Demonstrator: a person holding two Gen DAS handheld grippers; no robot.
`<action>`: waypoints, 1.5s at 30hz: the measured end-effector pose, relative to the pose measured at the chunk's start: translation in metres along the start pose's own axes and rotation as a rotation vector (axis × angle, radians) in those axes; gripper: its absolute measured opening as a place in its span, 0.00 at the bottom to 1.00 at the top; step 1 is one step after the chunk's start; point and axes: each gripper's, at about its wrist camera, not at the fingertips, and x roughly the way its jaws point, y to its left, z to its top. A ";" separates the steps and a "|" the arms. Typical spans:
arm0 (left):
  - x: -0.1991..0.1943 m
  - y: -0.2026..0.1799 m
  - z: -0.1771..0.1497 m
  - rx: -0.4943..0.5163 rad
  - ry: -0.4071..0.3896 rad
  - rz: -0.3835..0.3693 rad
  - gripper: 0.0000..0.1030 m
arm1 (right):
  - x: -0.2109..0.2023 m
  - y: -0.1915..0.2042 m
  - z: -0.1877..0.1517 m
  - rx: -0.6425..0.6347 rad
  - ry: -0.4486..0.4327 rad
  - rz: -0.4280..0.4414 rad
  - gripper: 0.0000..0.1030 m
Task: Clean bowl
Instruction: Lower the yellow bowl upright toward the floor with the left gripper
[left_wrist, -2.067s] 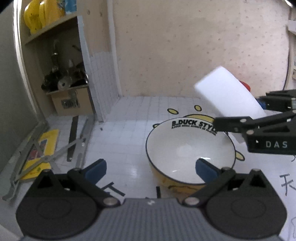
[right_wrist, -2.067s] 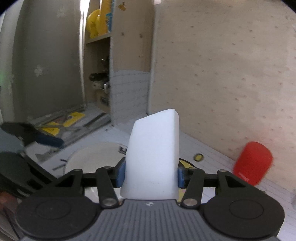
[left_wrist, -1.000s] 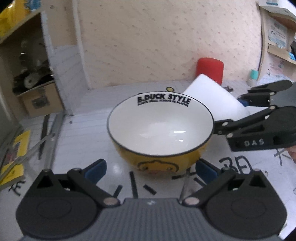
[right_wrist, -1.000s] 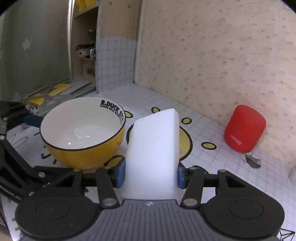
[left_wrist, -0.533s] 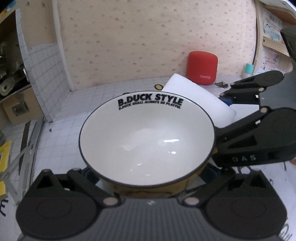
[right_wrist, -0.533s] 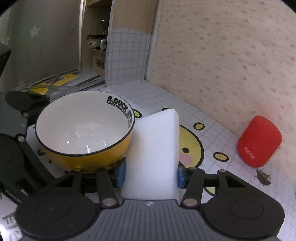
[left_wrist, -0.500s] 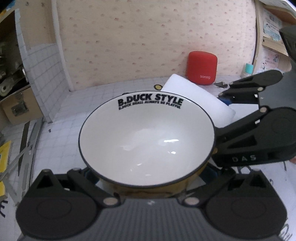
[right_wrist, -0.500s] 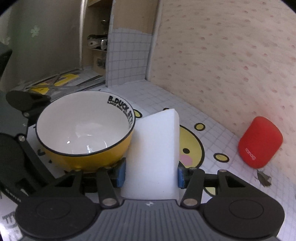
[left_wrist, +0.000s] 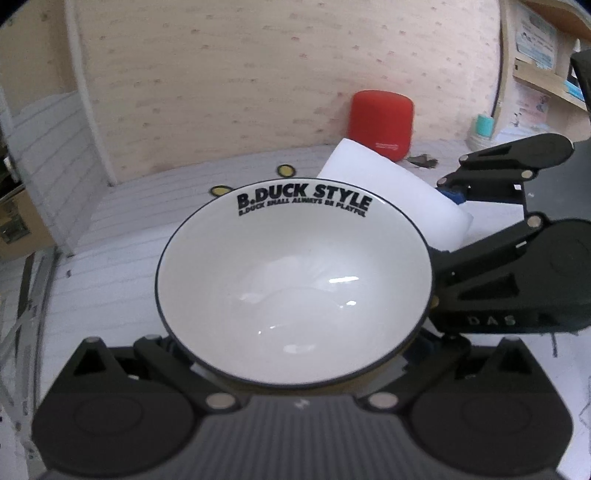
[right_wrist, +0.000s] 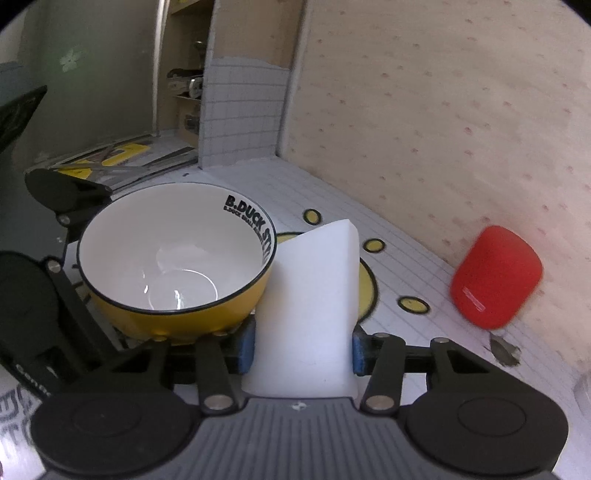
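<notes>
The wiping has not begun, I think; the right gripper (right_wrist: 303, 349) squeezes the white sponge (right_wrist: 310, 310) just beside the yellow bowl (left_wrist: 295, 288) on the table (right_wrist: 332, 192); next it must lift over the rim and rub inside; the left gripper (left_wrist: 295, 363) reaches low around the bowl, but whether it pinches I cannot tell.

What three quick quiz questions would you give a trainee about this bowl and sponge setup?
1. True or false: the white sponge lies inside the bowl.
2. What is the right gripper clamped on? A: a spoon. B: the white sponge. C: a cloth.
3. Fill in: the bowl's outer wall is coloured ____.

Key: 1 false, it stands outside the bowl, beside it. 2 B. 3 yellow.
</notes>
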 end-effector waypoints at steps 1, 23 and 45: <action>0.001 -0.004 0.001 0.003 0.003 -0.005 1.00 | -0.003 -0.002 -0.002 0.006 0.000 -0.005 0.44; 0.026 -0.086 0.032 0.044 0.035 -0.074 1.00 | -0.061 -0.060 -0.049 0.115 0.009 -0.117 0.43; 0.058 -0.173 0.060 0.113 0.024 -0.132 1.00 | -0.101 -0.126 -0.092 0.232 0.035 -0.235 0.43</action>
